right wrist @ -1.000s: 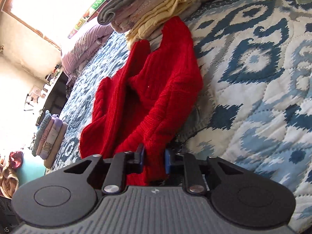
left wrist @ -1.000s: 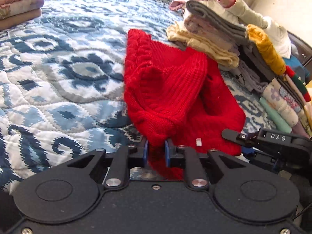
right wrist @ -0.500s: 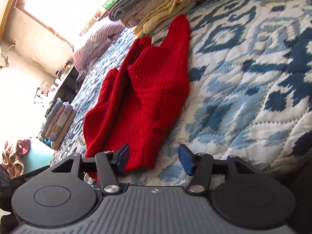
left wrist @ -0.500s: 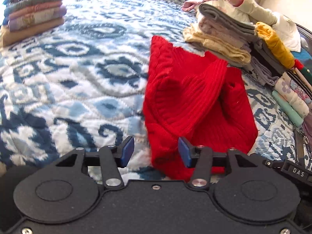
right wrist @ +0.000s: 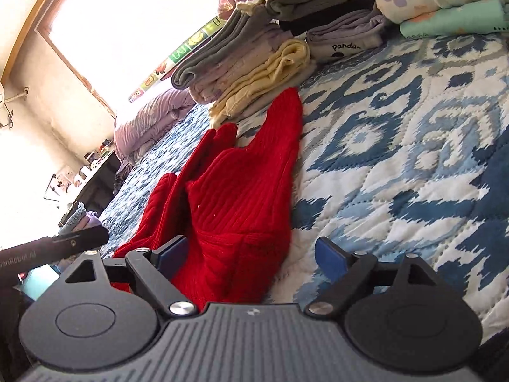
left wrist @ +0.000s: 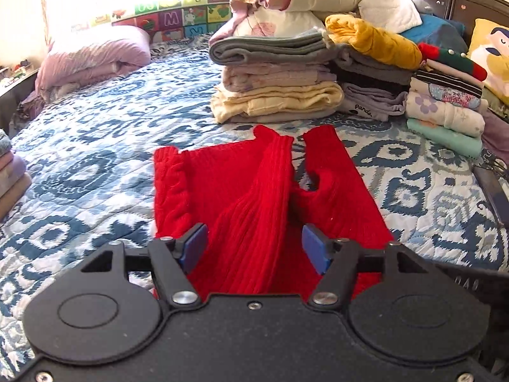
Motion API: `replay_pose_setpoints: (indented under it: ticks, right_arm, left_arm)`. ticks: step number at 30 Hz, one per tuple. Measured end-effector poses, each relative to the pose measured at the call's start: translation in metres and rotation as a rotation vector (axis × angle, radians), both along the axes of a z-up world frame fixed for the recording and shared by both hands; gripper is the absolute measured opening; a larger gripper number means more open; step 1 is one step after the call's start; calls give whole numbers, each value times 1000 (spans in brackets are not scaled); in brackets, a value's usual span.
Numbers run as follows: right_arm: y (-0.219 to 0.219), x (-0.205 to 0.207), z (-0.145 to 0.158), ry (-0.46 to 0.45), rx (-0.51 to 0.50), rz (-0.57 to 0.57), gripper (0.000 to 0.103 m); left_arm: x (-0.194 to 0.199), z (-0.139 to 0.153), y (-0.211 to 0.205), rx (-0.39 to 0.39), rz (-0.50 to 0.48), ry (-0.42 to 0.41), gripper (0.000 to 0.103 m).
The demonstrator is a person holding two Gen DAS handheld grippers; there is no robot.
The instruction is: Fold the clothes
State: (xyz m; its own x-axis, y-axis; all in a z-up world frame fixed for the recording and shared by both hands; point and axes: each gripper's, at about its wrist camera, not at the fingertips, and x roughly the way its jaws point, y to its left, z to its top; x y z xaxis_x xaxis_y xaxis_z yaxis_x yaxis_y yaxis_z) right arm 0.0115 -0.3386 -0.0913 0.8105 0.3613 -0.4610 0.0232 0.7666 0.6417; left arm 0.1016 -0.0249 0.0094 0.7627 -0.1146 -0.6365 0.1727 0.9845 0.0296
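Observation:
A red knit sweater [left wrist: 241,197] lies partly folded on the blue and white patterned quilt [left wrist: 95,159], its sleeves laid over the body. My left gripper [left wrist: 256,246] is open and empty, just above the sweater's near edge. In the right wrist view the same sweater [right wrist: 241,197] lies in front and to the left. My right gripper [right wrist: 251,254] is open and empty, with the sweater's near corner between its jaws but not touched. The left gripper's body [right wrist: 54,248] shows at the left edge of that view.
Stacks of folded clothes [left wrist: 280,82] stand behind the sweater, with more piles [left wrist: 445,102] to the right by the dark headboard. A lilac pillow [left wrist: 92,60] lies at the far left. Another folded stack [left wrist: 9,172] sits at the left edge.
Both grippers were shut on the red sweater a second ago. They have opened, let it go and drawn back; the sweater now lies flat on the quilt.

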Motion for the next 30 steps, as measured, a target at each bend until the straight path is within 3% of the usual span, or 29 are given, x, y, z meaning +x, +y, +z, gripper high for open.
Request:
replay_pose_setpoints:
  ticks: [2, 6, 8, 13, 16, 17, 21, 30]
  right_arm:
    - [6, 1, -3, -10, -10, 20, 92]
    - [22, 5, -4, -10, -89, 84, 98]
    - [29, 7, -3, -7, -139, 107, 102]
    - [35, 9, -3, -9, -178, 119, 103]
    - [32, 9, -5, -16, -148, 112, 103]
    - [32, 9, -6, -19, -141, 109, 103]
    - [34, 9, -6, -25, -158, 108, 103]
    - [40, 7, -5, -34, -198, 107, 103]
  left_arm:
    - [14, 0, -8, 11, -22, -9, 65]
    - [46, -5, -24, 25, -38, 15, 48]
    - [65, -8, -29, 6, -34, 40, 45]
    - [102, -21, -46, 38, -37, 74, 39]
    - [118, -30, -52, 61, -39, 97, 27]
    - [120, -32, -53, 67, -38, 102, 12]
    - [116, -18, -28, -43, 5, 90, 7]
    - [61, 32, 61, -100, 84, -43, 6]
